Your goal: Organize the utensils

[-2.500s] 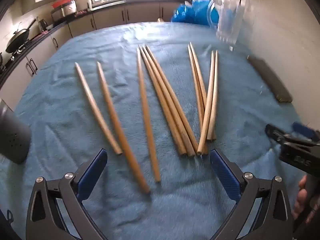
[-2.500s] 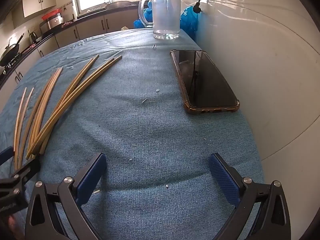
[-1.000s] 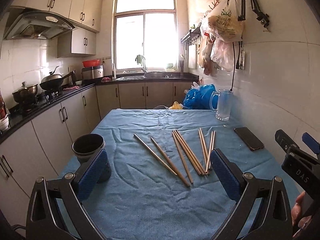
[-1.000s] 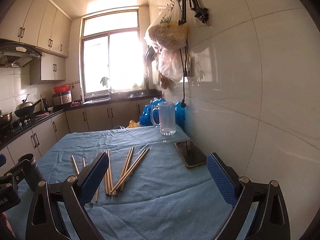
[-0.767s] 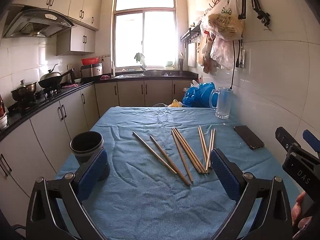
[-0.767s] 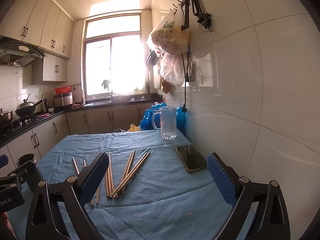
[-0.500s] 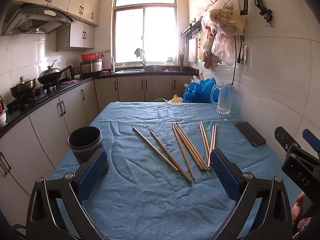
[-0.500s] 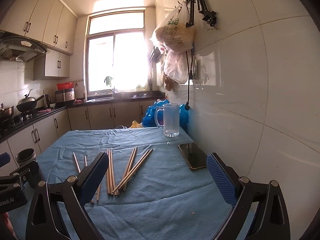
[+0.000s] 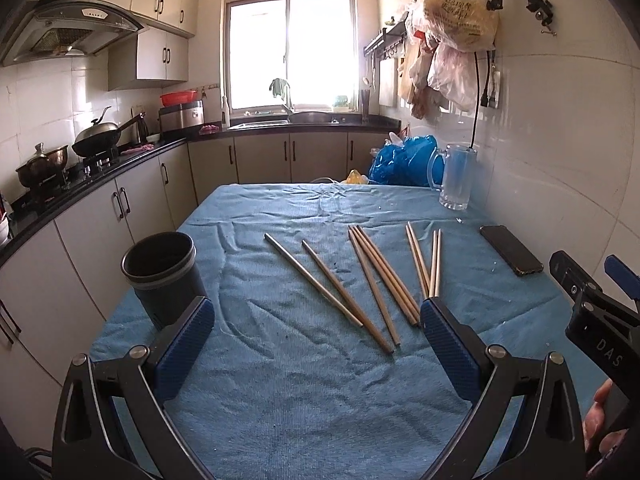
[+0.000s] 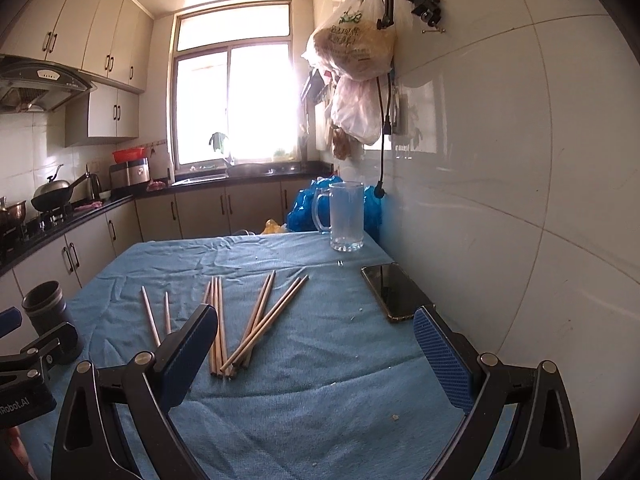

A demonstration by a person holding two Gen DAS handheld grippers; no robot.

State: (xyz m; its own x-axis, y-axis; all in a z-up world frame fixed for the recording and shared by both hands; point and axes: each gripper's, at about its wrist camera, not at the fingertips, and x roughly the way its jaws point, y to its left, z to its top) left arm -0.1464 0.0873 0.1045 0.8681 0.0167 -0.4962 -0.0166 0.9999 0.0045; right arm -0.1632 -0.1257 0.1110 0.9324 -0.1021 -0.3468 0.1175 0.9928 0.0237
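Wooden chopsticks (image 9: 376,276) lie fanned on blue towelling (image 9: 304,392) beside a dark round cup (image 9: 160,272).

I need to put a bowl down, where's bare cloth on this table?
Bare cloth lies between the chopsticks and the near edge, and beyond them toward the glass mug. The middle is crowded with chopsticks; the phone and dark cup hold the sides.

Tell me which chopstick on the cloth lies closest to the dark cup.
The leftmost chopstick, lying alone at the left edge of the spread. It looks greyer than the tan ones, and nothing lies between it and the dark cup.
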